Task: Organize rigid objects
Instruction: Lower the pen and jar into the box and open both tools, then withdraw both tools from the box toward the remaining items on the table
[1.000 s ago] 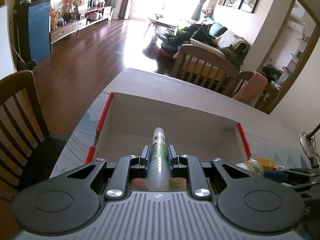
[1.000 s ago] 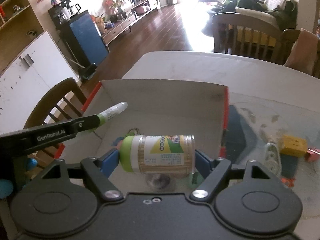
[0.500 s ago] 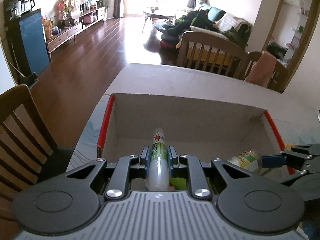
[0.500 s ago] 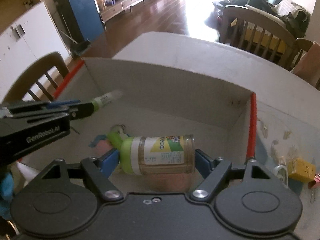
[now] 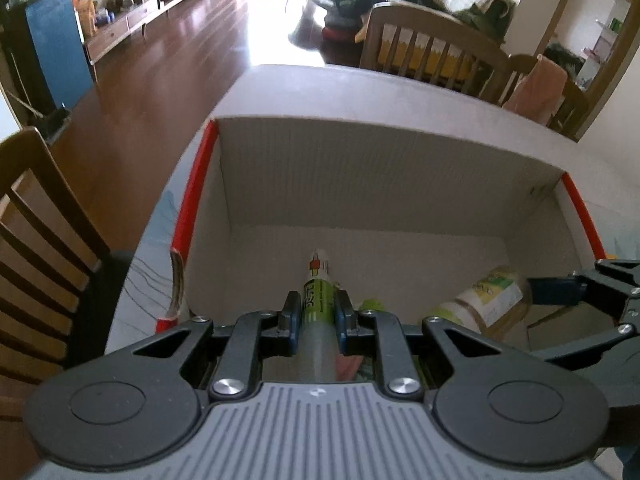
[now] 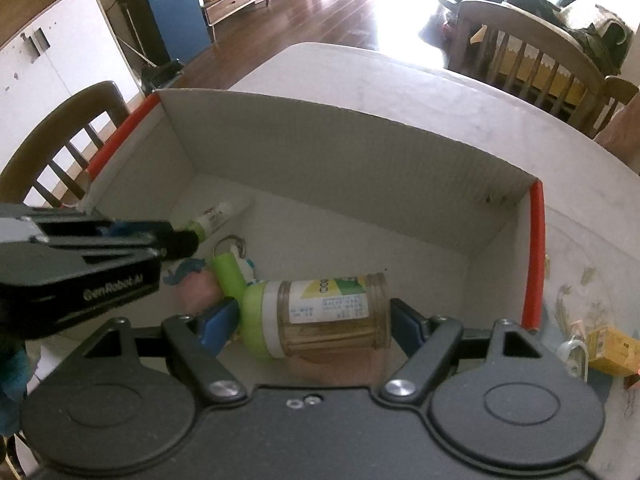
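Left gripper (image 5: 316, 322): your pads clamp the slim tube (image 5: 317, 300), its tip pointing into the box (image 5: 360, 176)
Right gripper (image 6: 316, 326): your widely spread jaws pinch the jar (image 6: 328, 312) end to end, crosswise
Box: both items hang inside, above its floor

The left gripper (image 5: 316, 316) tilts steeply downward, its jaws clamped narrow on a slim tube (image 5: 317, 300) that juts forward between them. The right gripper (image 6: 316, 316) tilts down alike, jaws spread wide, gripping a jar (image 6: 320, 312) crosswise by its ends.
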Motion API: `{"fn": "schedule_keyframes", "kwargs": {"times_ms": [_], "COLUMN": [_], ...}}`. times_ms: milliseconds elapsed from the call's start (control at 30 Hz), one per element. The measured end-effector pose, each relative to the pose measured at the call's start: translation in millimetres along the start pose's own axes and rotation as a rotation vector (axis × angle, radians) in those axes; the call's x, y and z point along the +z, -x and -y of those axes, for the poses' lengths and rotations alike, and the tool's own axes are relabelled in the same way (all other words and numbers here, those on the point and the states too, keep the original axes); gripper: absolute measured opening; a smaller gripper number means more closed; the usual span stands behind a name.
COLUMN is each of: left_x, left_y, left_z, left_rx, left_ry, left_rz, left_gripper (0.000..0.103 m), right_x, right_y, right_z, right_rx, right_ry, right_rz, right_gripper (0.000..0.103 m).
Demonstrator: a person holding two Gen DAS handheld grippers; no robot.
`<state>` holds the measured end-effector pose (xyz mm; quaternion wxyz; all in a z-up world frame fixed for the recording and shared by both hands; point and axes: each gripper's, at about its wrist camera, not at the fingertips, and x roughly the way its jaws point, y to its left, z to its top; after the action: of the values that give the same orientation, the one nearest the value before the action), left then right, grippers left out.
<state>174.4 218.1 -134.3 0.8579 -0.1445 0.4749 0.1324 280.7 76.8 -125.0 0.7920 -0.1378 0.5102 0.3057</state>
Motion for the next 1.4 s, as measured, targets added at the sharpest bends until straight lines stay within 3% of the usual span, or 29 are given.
{"fn": "schedule_keyframes", "kwargs": {"times_ms": [300,567,900,1400], "left_x": [-1,-1,-11,-30], "left_y": [-4,8,36,119], "left_z": [-4,-3,-1,27], "left_rx": [-0.027,-0.005,-0.004,-0.110], "left_ry": [-0.012,-0.023,-0.044,-0.070], "left_rz": [-0.079,-0.077,-0.019,0.130], "left_gripper": [0.017,0.017,0.017,0.017], "right_x": [-1,-11,-32,-76], "right_y": [8,30,77,144], "right_z": [2,6,12,20], "right_rx": [0.025,0.046,0.110,0.156], "right_ry": [0.001,0.002,-0.014,-0.035], "right_rz": [0.011,0.058,0.163,0.270], "right_gripper": [0.080,0.082,0.085,0.087]}}
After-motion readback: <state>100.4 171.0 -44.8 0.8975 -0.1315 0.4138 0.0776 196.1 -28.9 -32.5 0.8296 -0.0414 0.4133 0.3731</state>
